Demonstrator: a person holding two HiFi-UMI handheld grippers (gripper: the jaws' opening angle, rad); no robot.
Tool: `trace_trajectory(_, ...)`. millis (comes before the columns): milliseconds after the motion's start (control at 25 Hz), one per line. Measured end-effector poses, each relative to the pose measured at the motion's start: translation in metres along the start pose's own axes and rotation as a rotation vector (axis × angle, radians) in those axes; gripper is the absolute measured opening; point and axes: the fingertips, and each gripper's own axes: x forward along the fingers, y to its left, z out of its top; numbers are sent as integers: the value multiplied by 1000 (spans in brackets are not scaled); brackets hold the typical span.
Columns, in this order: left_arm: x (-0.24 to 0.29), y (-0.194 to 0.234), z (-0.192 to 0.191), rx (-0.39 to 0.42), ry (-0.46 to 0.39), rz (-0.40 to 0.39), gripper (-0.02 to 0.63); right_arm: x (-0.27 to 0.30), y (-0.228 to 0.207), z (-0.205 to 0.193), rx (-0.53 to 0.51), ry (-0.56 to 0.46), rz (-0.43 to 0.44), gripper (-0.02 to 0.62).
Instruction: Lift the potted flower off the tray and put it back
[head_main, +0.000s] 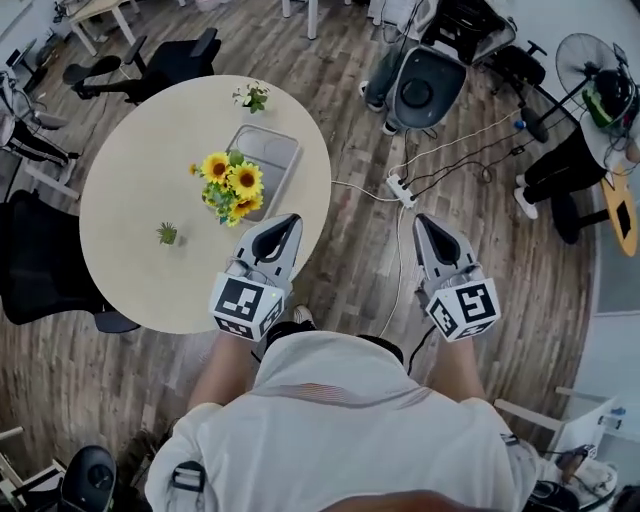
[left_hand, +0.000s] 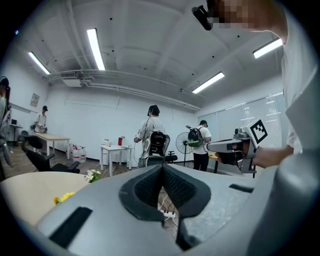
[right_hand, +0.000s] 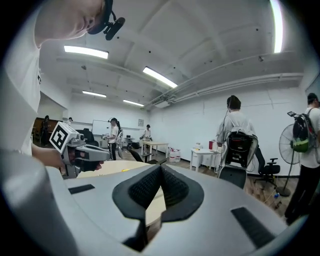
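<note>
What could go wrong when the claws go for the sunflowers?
1. The left claw and right claw are both shut. Unless they open first, they might knock the sunflowers over.
2. The blooms spread wide, so a claw could squash petals.
3. A power strip and cables lie on the floor by the table. The person might trip.

Open-plan office: swivel chairs (head_main: 428, 88), white desks (left_hand: 116, 148), ceiling strip lights (left_hand: 95, 47).
</note>
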Motion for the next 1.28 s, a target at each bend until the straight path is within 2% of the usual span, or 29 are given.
trace_trajectory(120, 5, 39, 1, -23, -10, 66, 3, 47, 3, 1, -8, 6, 63, -2)
trace_trajectory(320, 9, 86, -1, -40, 7, 197, 3, 116, 10, 6, -27, 5, 217, -2)
trace_trajectory(640, 32, 140, -10, -78, 33, 553, 4, 241, -9, -4, -24, -16, 548, 0)
trace_trajectory(840, 53, 155, 10, -85, 15, 704, 3, 301, -22, 27, -52, -67, 713, 0)
trace_trajectory(1000, 56, 155, 21, -88, 11, 827, 3, 327, -29, 33, -52, -73, 812, 0)
trace_trajectory(1120, 48, 152, 22, -90, 6, 881, 3, 334, -18, 27, -46, -64, 863, 0)
trace_trajectory(1280, 18, 150, 27, -96, -25, 933, 3, 327, 18, 30, -42, -72, 925, 0)
